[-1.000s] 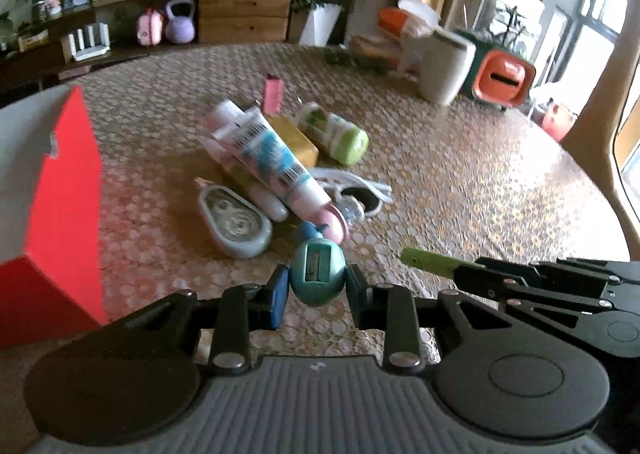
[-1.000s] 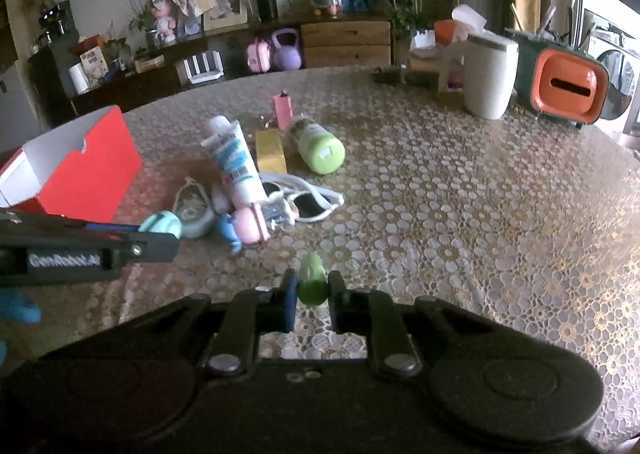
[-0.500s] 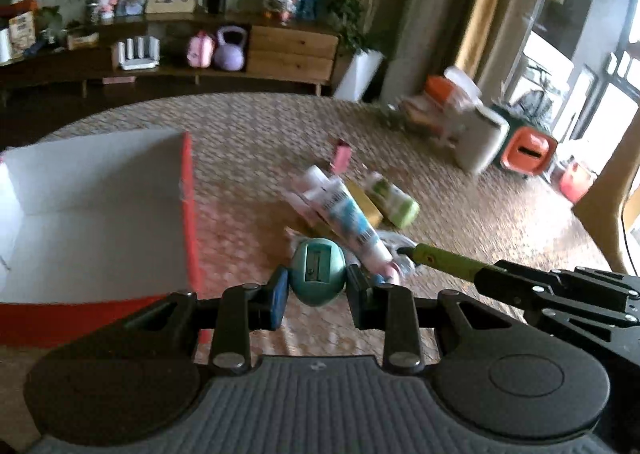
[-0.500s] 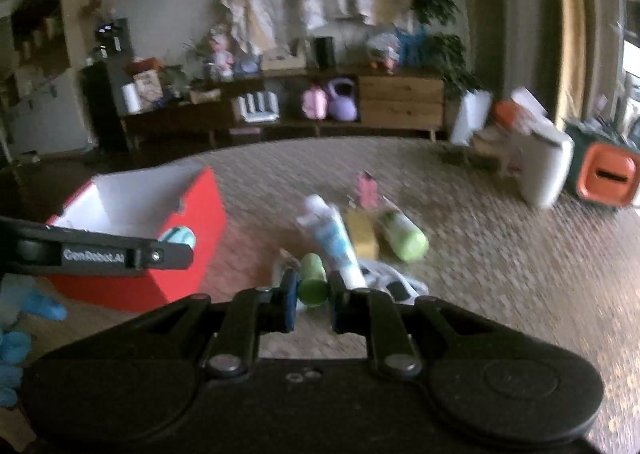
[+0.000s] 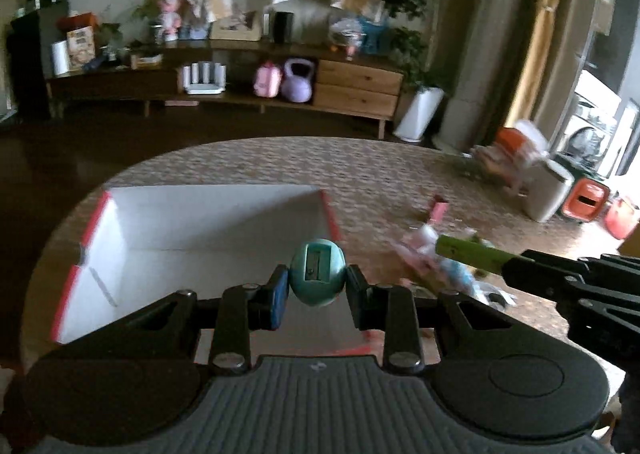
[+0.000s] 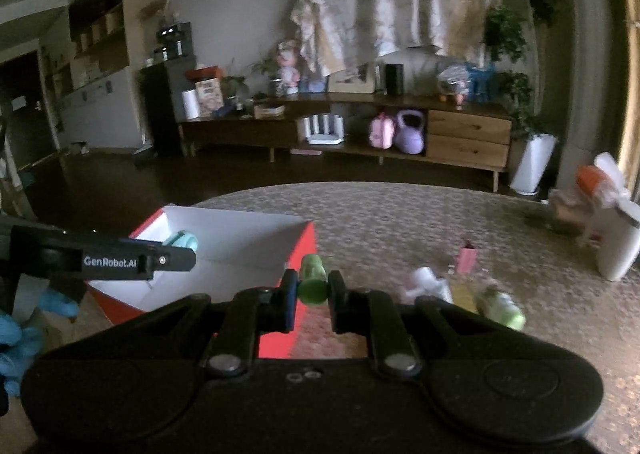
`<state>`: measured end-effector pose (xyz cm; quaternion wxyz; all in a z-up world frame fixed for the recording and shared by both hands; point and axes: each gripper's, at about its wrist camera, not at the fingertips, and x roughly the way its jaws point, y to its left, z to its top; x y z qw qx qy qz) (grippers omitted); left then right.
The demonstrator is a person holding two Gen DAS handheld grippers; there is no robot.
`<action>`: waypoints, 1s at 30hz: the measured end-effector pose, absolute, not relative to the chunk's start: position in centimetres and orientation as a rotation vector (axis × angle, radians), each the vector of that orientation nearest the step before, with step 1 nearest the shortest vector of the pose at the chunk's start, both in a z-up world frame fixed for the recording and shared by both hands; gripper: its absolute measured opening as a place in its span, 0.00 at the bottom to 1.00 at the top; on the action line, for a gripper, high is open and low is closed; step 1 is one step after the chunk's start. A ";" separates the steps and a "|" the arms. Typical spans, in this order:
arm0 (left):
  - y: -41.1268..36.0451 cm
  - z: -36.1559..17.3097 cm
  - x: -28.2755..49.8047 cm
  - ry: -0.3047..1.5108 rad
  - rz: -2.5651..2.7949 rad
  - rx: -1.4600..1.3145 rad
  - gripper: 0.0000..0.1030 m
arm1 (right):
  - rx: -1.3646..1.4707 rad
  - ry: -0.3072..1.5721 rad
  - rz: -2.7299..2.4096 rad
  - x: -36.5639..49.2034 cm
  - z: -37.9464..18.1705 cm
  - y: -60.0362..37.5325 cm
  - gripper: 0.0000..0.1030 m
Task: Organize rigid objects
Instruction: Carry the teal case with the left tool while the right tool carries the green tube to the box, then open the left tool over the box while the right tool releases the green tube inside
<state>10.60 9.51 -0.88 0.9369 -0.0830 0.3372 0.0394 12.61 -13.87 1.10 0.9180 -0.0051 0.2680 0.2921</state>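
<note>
My left gripper (image 5: 316, 288) is shut on a teal egg-shaped sharpener (image 5: 317, 277), held over the near part of an open red box with a white inside (image 5: 208, 230). In the right wrist view the left gripper (image 6: 182, 250) shows from the side with the teal sharpener (image 6: 182, 241) above the red box (image 6: 240, 242). My right gripper (image 6: 313, 292) is shut on a green marker (image 6: 311, 278) just beside the box's right corner. The green marker (image 5: 468, 252) also pokes in from the right in the left wrist view.
A blurred pile lies on the patterned round table (image 5: 380, 169): a tube (image 6: 426, 282), a yellow block (image 6: 464, 294), a green-capped bottle (image 6: 502, 308), a pink lighter (image 6: 466, 260). A white bin (image 6: 616, 246) stands far right. A blue-gloved hand (image 6: 20, 334) is at left.
Both grippers rose and swung left from the pile to the red box, each keeping its object. The box now fills the middle of both views; the pile slid right.
</note>
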 end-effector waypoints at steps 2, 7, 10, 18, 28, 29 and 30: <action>10.9 -1.0 10.9 0.699 0.106 -0.167 0.30 | -0.009 0.561 0.620 13.2 1.0 -12.6 0.15; 14.2 -1.6 12.2 0.752 0.152 -0.154 0.30 | -0.029 0.588 0.674 14.0 0.5 -9.2 0.15; 15.7 -2.6 13.2 0.796 0.167 -0.138 0.30 | -0.053 0.611 0.709 14.6 -0.2 -7.0 0.15; 18.4 -6.5 16.4 0.915 0.174 -0.067 0.30 | -0.140 0.697 0.746 15.9 -3.4 -1.9 0.15; 21.5 -10.9 19.7 1.025 0.227 -0.073 0.30 | -0.204 0.787 0.748 18.9 -6.5 3.0 0.15; 21.6 -11.2 19.9 1.035 0.227 -0.070 0.30 | -0.209 0.794 0.749 19.1 -6.8 3.2 0.15; 21.6 -11.5 20.2 1.045 0.225 -0.067 0.30 | -0.211 0.803 0.752 19.3 -7.0 3.4 0.15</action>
